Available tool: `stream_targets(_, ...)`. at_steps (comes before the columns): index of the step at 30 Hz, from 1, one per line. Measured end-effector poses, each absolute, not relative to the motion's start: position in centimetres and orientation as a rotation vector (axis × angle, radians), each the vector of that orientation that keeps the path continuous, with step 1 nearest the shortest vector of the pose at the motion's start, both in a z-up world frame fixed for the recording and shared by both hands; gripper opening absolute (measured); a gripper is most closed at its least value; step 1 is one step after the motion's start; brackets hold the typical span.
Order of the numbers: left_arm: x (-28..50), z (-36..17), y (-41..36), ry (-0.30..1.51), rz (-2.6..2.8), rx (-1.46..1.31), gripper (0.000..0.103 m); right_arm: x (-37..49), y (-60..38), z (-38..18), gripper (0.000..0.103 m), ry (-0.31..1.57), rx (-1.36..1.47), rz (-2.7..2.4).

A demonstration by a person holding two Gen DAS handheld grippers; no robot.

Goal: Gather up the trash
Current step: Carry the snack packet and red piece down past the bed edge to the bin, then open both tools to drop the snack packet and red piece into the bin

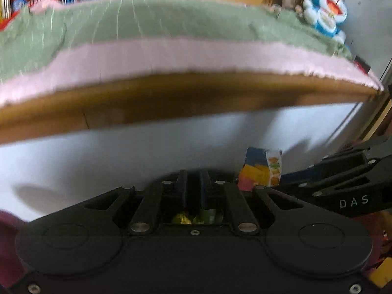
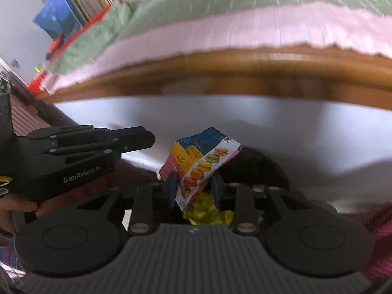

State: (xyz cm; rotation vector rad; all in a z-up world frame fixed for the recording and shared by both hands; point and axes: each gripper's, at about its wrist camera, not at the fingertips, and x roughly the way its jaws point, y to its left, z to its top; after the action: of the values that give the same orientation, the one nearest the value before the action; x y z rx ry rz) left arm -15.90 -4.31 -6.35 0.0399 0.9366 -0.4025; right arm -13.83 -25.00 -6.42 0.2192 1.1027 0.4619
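- Trash: macaron-print wrapper (image 2: 201,166) pinched between right gripper (image 2: 194,191) fingers, sticking up tilted, over a dark bin opening (image 2: 269,169) on pale floor (image 2: 269,122).
- Left gripper (image 2: 137,138) at far left of right view, fingers closed together, nothing seen between them.
- Yellow-green crumpled wrappers (image 2: 208,210) lie in the bin below the held wrapper.
- Behind: bed with wood frame (image 1: 171,98), pink sheet (image 1: 171,56), green blanket (image 1: 147,17).
- Plush toys (image 1: 325,9) at bed's right end, blurry.
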Motion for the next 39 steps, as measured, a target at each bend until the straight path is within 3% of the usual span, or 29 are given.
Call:
stream_targets(19, -14.6, -13.7, -5.5, 1.160, -0.358, 0.028, 0.013, -13.5, -23.8, -11.1, 0.038, 1.250, 0.203, 0.394)
stream_targets(21, -14.5, -13.9, -5.5, 1.167, -0.352, 0.032, 0.021, -13.5, -23.8, -11.2, 0.045, 1.254, 0.209, 0.390)
stream_targets(22, -14.4, -14.0, -5.6, 1.171, -0.347, 0.034, 0.025, -13.4, -23.8, -11.3, 0.055, 1.254, 0.210, 0.386)
stream_targets(24, -14.3, -14.1, -5.5, 1.173, -0.337, 0.034, 0.040, -13.3, -23.8, -11.3, 0.058, 1.253, 0.204, 0.385)
stream_targets(33, -14.3, -14.3, -5.0, 1.208, -0.307, 0.039, 0.058, -13.1, -23.6, -11.6, 0.076, 1.259, 0.176, 0.368)
stream_targets(39, -14.3, -14.8, -5.0, 1.215, -0.290, 0.057, 0.064, -13.1, -23.6, -12.0, 0.086, 1.263, 0.157, 0.344)
